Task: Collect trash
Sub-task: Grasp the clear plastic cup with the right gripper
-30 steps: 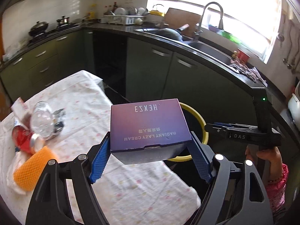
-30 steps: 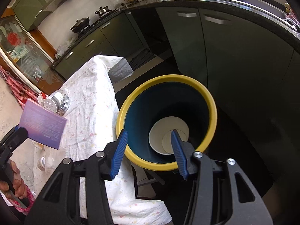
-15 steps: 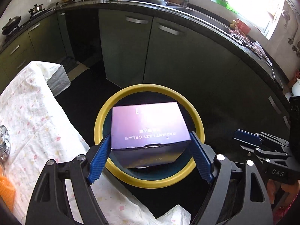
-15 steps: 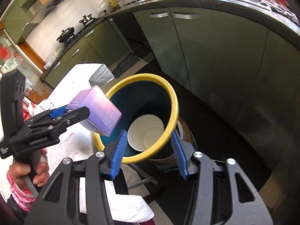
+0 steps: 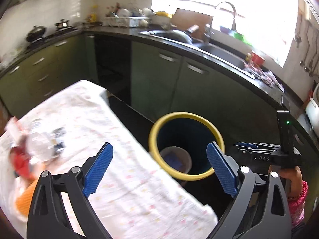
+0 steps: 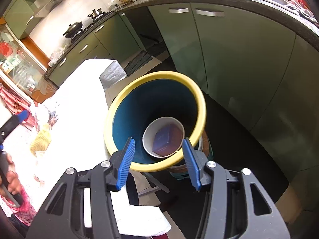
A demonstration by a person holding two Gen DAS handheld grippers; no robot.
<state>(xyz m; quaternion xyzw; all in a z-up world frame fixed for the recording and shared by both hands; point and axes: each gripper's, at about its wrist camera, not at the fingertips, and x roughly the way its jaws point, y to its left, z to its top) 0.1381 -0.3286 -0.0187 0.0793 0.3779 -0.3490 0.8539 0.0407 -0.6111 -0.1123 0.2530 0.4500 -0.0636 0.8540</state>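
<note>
Ahead of the left gripper (image 5: 159, 165), its jaws opening with nothing between them, the bin (image 5: 153, 137) is showing a smooth, slightly shiny yellow plastic rim and a matt blue inner wall. The gripper's pads (image 5: 98, 167) are looking like ribbed blue rubber on matt black plastic arms with bright metal screws. Under it, the tablecloth (image 5: 123, 171) is reading as soft white printed cloth. Between the right gripper (image 6: 158, 159) fingers, deep in the bin, the box (image 6: 166, 140) is appearing as satin purple cardboard. Beyond, the cabinet doors (image 6: 235, 63) are gleaming glossy green, with brushed metal handles.
</note>
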